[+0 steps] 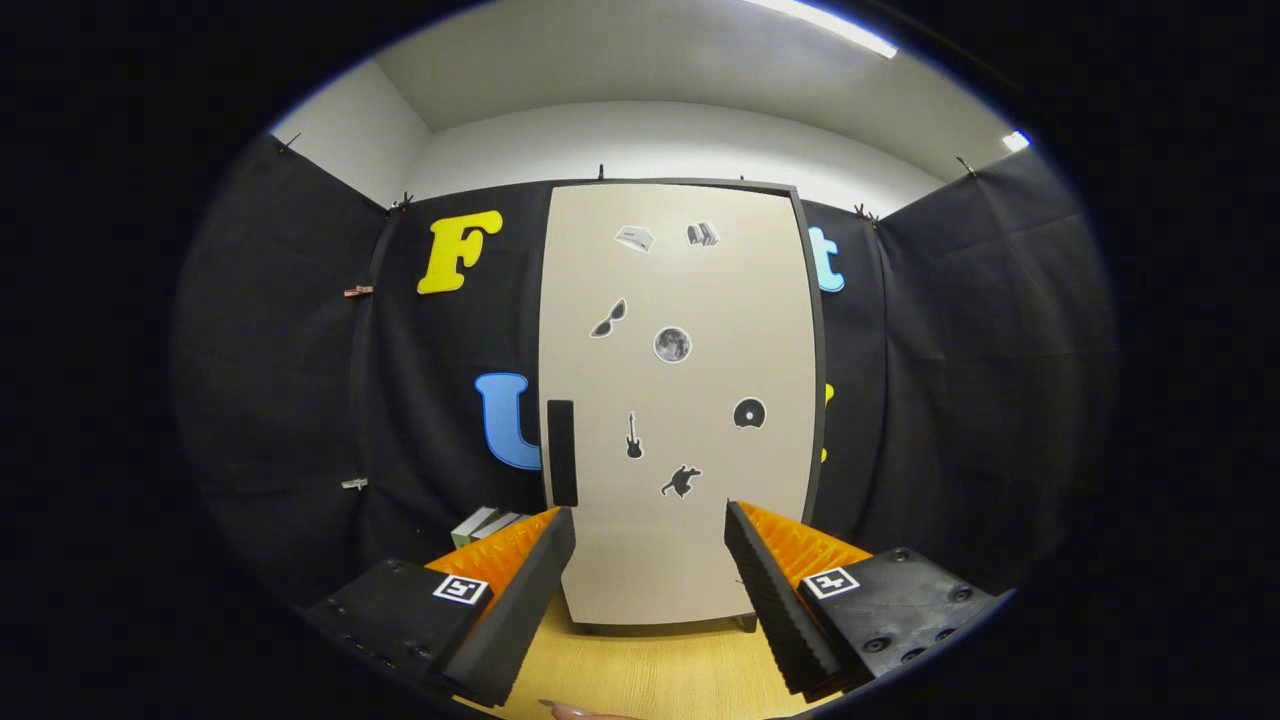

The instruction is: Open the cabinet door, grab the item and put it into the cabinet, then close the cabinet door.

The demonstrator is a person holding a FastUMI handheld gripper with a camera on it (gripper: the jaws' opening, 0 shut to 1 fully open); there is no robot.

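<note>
Now | gripper spread wide, empty | cabinet door shut, ahead of fingers; handle at its left edge | item, likely, on floor left of cabinet | risk: fingers slip off slim handle.

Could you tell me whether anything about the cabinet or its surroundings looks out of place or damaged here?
Nothing stands out. The cabinet door is shut and sits straight, its dark handle intact at its left edge, stickers flat. The gripper is open, fingers apart, short of the door. Something pale lies beside the cabinet, too hidden to identify.
</note>
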